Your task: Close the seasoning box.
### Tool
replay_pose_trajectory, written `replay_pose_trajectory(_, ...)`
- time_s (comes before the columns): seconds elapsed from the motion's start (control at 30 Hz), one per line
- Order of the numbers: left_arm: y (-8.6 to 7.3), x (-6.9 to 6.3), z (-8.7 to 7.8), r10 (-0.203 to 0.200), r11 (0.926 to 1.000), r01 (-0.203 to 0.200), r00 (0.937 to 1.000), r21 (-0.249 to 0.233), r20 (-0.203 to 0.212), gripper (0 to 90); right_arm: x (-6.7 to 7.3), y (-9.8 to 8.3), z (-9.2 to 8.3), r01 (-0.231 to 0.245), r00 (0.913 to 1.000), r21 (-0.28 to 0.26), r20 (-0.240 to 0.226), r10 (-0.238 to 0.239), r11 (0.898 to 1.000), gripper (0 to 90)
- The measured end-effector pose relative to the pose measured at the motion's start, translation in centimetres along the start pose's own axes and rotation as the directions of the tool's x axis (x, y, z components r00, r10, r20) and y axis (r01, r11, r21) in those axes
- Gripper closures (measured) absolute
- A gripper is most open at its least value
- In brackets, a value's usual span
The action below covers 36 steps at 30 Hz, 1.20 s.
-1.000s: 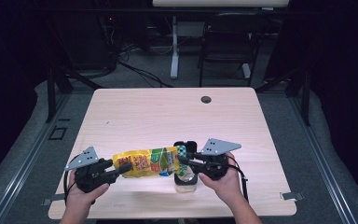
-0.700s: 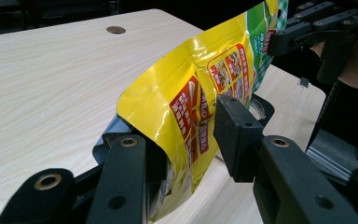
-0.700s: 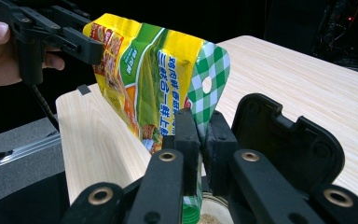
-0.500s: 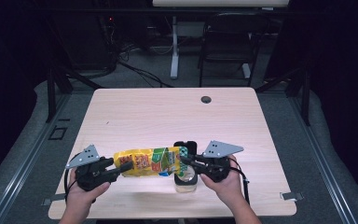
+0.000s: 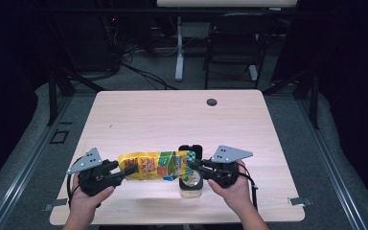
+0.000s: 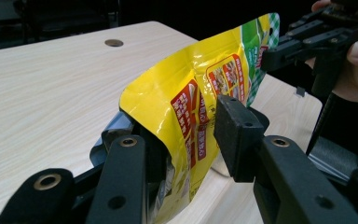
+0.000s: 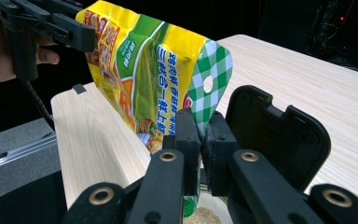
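Pale wooden table (image 5: 148, 120), dark chair (image 5: 230, 43)

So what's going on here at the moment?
A person holds a yellow pouch stretched between two tongs, above the table. The left tongs grip its bottom end; the right tongs, whose jaws have just been closing, pinch its green checked top. Below sits a clear container with its black lid open.

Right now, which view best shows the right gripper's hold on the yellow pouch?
The right gripper view: the right gripper has its pads pinched on the checked green end of the yellow pouch. The high view shows that contact small, from above. The left gripper view shows it far off, at the pouch's top corner.
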<state>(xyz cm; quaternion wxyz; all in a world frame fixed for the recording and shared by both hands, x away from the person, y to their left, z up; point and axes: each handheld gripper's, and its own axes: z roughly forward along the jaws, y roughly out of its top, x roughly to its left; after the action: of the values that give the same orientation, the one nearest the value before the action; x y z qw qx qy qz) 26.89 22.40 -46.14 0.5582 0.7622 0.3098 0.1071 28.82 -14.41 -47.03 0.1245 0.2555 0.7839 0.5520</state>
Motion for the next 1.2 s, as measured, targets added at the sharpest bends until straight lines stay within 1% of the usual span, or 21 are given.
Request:
replay_pose_trajectory(0.1, -0.12, -0.08, 0.04, -0.004, 0.9998, 0.004, 1.0000, -0.022, 0.001, 65.8, 0.00, -0.11, -0.06, -0.006, 1.0000, -0.005, -0.001, 0.006, 1.000, 86.0)
replay_pose_trajectory(0.13, -0.14, -0.02, -0.03, -0.002, 0.9997, 0.002, 0.9999, -0.022, 0.013, 65.8, -0.03, -0.14, -0.08, -0.005, 1.0000, -0.004, -0.001, 0.005, 1.000, 86.0)
replay_pose_trajectory(0.17, -0.19, -0.08, 0.01, -0.004, 0.9994, 0.004, 1.0000, -0.034, 0.004, 65.9, -0.03, -0.18, -0.08, -0.008, 1.0000, -0.007, 0.000, 0.008, 1.000, 85.9)
replay_pose_trajectory(0.2, -0.23, -0.07, 0.03, -0.008, 0.9990, 0.009, 0.9999, -0.045, 0.014, 66.0, -0.04, -0.19, -0.08, -0.009, 1.0000, -0.008, 0.000, 0.009, 1.000, 85.8)
replay_pose_trajectory(0.27, -0.26, -0.09, 0.04, -0.011, 0.9985, 0.012, 0.9998, -0.054, 0.019, 66.1, -0.06, -0.22, -0.12, -0.009, 1.0000, -0.007, 0.001, 0.009, 1.000, 85.7)
replay_pose_trajectory(0.3, -0.28, -0.18, 0.06, -0.013, 0.9980, 0.014, 0.9999, -0.062, 0.010, 66.2, -0.07, -0.22, -0.15, -0.009, 1.0000, -0.004, 0.003, 0.009, 1.000, 85.7)
replay_pose_trajectory(0.37, -0.32, -0.19, 0.10, -0.008, 0.9971, 0.009, 0.9997, -0.075, 0.022, 66.2, -0.12, -0.27, -0.19, -0.010, 0.9999, -0.003, 0.006, 0.010, 1.000, 85.7)
replay_pose_trajectory(0.5, -0.40, -0.27, 0.12, -0.004, 0.9953, 0.006, 0.9999, -0.096, 0.016, 66.8, -0.18, -0.38, -0.28, -0.015, 0.9999, -0.005, 0.003, 0.015, 1.000, 85.6)
replay_pose_trajectory(0.67, -0.43, -0.35, 0.17, -0.005, 0.9937, 0.007, 0.9998, -0.112, 0.018, 67.1, -0.17, -0.41, -0.34, -0.014, 0.9999, -0.004, 0.010, 0.014, 1.000, 85.4)
replay_pose_trajectory(0.83, -0.47, -0.40, 0.21, -0.007, 0.9921, 0.010, 0.9998, -0.125, 0.020, 67.7, -0.23, -0.48, -0.39, -0.017, 0.9998, -0.006, 0.007, 0.017, 1.000, 85.3)
replay_pose_trajectory(1.03, -0.34, -0.46, 0.23, -0.007, 0.9924, 0.009, 0.9998, -0.122, 0.018, 67.8, -0.29, -0.53, -0.40, -0.019, 0.9998, -0.008, 0.009, 0.019, 1.000, 85.1)
replay_pose_trajectory(1.2, -0.23, -0.46, 0.27, 0.003, 0.9924, 0.000, 0.9998, -0.123, 0.022, 67.8, -0.32, -0.53, -0.47, -0.018, 0.9998, -0.004, 0.012, 0.018, 1.000, 85.0)
